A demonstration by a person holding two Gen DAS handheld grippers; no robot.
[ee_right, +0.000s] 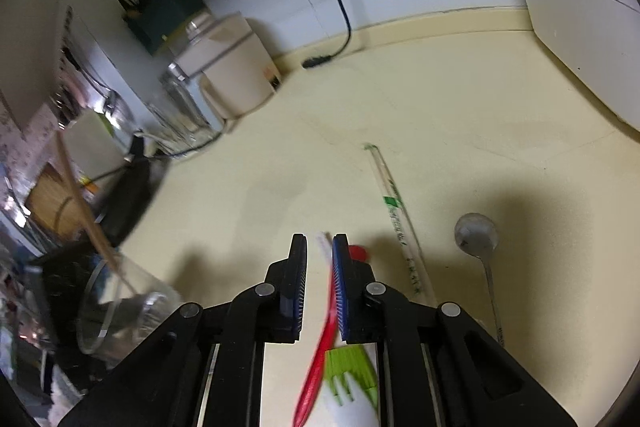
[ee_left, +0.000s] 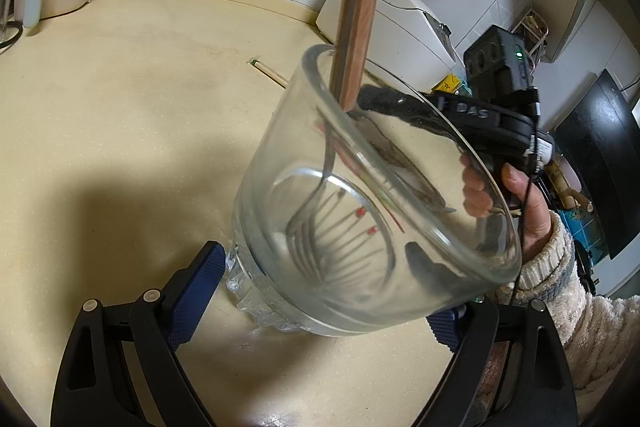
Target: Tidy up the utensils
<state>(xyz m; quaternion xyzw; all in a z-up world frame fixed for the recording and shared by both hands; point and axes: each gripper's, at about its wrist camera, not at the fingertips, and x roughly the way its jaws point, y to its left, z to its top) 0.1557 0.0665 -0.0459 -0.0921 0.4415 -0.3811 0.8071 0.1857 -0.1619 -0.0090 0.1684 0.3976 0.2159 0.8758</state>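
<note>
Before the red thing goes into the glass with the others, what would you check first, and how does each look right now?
1. Right tool has the red utensil: cannot tell. It sits between the near-shut pads, but a gap shows beside it.
2. Glass jar held steady by the left tool: ok, its base sits between the blue pads.
3. Jar mouth free to receive: ok, partly. The wooden handle leans at one side, and the fork lies inside.
4. Jar tilted toward the right tool: ok.
5. Items left on the counter: not ok; the metal spoon, wrapped chopsticks and green utensil remain.
</note>
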